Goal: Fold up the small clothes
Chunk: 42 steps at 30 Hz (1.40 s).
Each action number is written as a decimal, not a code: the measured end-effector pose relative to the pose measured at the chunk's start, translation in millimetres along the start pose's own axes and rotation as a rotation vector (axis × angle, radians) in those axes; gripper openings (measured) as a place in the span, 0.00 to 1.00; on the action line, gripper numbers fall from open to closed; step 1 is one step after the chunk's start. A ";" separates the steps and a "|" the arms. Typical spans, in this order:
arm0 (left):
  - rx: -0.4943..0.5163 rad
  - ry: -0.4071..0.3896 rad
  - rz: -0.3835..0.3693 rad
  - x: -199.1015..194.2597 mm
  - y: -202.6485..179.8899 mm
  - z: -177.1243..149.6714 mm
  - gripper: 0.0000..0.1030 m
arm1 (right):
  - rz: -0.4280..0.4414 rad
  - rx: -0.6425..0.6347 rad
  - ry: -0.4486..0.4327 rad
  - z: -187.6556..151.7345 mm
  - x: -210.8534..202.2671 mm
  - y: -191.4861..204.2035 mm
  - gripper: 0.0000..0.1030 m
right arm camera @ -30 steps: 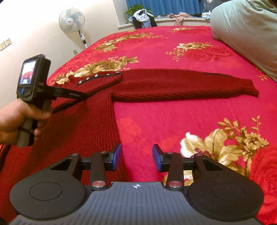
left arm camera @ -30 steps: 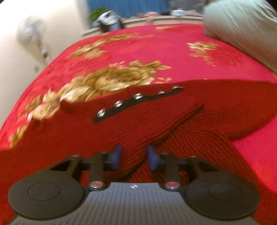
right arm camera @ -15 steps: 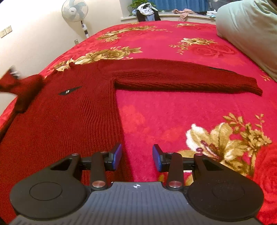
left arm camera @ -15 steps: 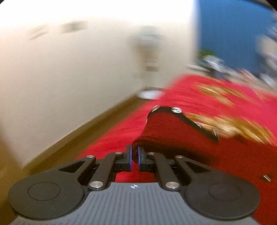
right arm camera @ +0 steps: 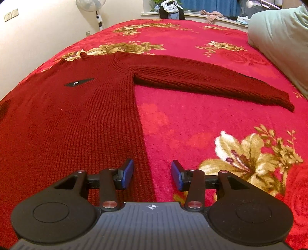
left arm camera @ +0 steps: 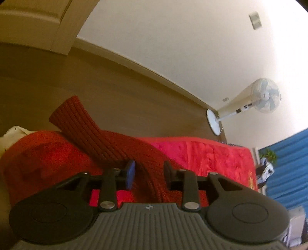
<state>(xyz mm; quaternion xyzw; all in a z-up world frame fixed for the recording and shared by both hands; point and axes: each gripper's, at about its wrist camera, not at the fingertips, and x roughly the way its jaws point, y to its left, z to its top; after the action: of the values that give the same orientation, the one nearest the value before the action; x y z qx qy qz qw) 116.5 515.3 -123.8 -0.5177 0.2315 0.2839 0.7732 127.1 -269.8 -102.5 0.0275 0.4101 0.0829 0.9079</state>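
Observation:
A dark red knit sweater (right arm camera: 67, 119) lies flat on the red floral bedspread (right arm camera: 192, 123), its right sleeve (right arm camera: 211, 80) stretched out to the right. My right gripper (right arm camera: 152, 174) is open and empty, low over the sweater's right side edge. In the left wrist view the sweater's other sleeve (left arm camera: 92, 134) hangs over the bed's edge, its cuff sticking out above the floor. My left gripper (left arm camera: 148, 173) is open, with the sleeve lying between and under its jaws, not gripped.
A pale green pillow (right arm camera: 279, 38) lies at the bed's right. A white standing fan (left arm camera: 250, 105) stands on the wooden floor (left arm camera: 57, 80) by the wall. Clothes (right arm camera: 171, 7) are piled on the sill beyond the bed.
My left gripper was shut on the sleeve, carried it out to the left over the bed's edge, and has now opened and let go. My right gripper has moved slightly closer to the sweater.

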 end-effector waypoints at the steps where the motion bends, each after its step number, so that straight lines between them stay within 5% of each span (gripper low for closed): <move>1: -0.008 0.000 -0.005 2.5 2.8 1.7 0.34 | -0.001 -0.002 -0.003 -0.7 -0.1 0.5 0.45; 7: 0.109 -0.015 0.102 12.7 -7.7 9.6 0.10 | -0.003 -0.008 -0.017 -3.9 -0.5 0.9 0.46; 10: 0.073 -0.005 0.117 8.4 -8.0 9.6 0.10 | -0.005 -0.011 -0.021 -5.4 -0.7 2.2 0.46; 17: -0.092 0.053 0.096 -9.5 1.1 9.3 0.48 | -0.009 -0.030 -0.026 -4.9 0.6 5.5 0.46; 20: -0.100 0.076 0.164 -3.2 3.0 8.1 0.48 | -0.008 -0.031 -0.026 -5.0 0.7 5.2 0.47; 23: -0.116 0.072 0.219 1.1 8.1 10.0 0.32 | -0.009 -0.034 -0.027 -5.2 0.7 5.1 0.47; 24: -0.098 0.057 0.242 -0.2 6.2 11.3 0.19 | -0.009 -0.036 -0.027 -5.2 0.8 5.1 0.47; 28: 0.113 -0.052 0.257 -1.0 -21.8 13.1 0.11 | -0.009 -0.037 -0.027 -5.2 1.0 5.6 0.47; 30: 0.290 -0.227 0.140 -18.3 -52.3 13.1 0.11 | -0.009 -0.039 -0.028 -5.2 0.9 5.6 0.47; 33: 0.419 -0.421 -0.011 -37.8 -72.0 4.6 0.13 | -0.007 -0.040 -0.029 -5.4 0.8 5.1 0.47; 34: 0.415 -0.420 0.021 -33.2 -71.0 3.8 0.17 | -0.006 -0.040 -0.029 -5.1 1.0 5.1 0.47; 36: 0.299 -0.292 0.175 -10.6 -54.4 10.1 0.32 | -0.006 -0.041 -0.029 -4.8 1.2 5.3 0.47; 38: 0.184 -0.152 0.279 3.2 -34.9 12.3 0.32 | -0.005 -0.048 -0.029 -4.8 1.1 5.4 0.47; 41: 0.143 -0.101 0.257 -7.1 -32.7 4.6 0.32 | 0.020 -0.047 -0.026 -3.9 1.5 4.6 0.37; 42: 0.176 -0.115 0.243 -13.6 -40.2 -0.2 0.32 | 0.050 -0.038 -0.023 -3.5 1.2 4.0 0.24</move>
<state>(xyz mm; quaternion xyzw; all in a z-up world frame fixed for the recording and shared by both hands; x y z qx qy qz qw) 133.9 500.2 -88.1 -0.3989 0.2718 0.3829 0.7876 124.8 -265.7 -105.3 0.0214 0.3973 0.1130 0.9104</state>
